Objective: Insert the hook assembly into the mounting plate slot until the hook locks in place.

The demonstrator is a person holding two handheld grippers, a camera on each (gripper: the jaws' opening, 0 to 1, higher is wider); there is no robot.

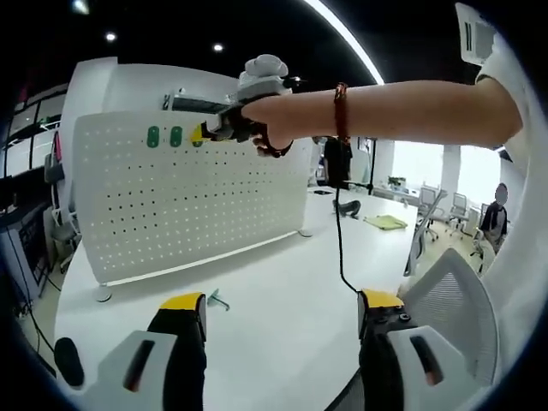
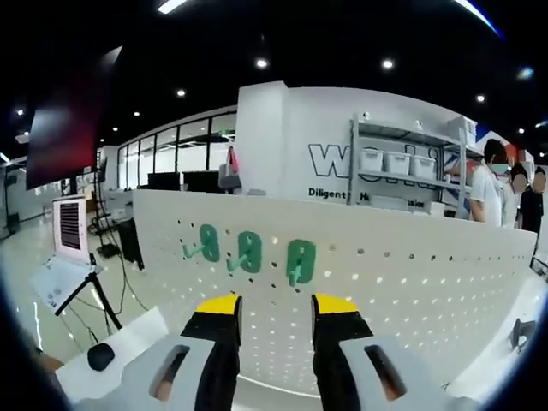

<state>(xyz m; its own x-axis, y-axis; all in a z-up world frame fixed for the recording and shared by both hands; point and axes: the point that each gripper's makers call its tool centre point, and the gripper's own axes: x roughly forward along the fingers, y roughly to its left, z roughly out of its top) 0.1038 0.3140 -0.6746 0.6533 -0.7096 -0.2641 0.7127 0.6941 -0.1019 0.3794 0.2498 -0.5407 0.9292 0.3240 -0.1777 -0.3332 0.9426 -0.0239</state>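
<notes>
A white worktop (image 1: 282,282) carries an upright pegboard (image 2: 411,282) bearing three green hooks (image 2: 300,261); both grippers (image 1: 282,310) (image 2: 274,310) hang released, empty.

Surface: white table (image 1: 282,291), glossy, in the left gripper view.
Pegboard: white perforated panel (image 1: 188,205) standing upright on the table on small feet.
Loose hook: one green hook (image 1: 218,300) lying flat on the table, in front of the pegboard.
Cable: black cable (image 1: 341,248) trailing down onto the table.
Far end: yellow-green sheet (image 1: 385,222) lying on the tabletop.
</notes>
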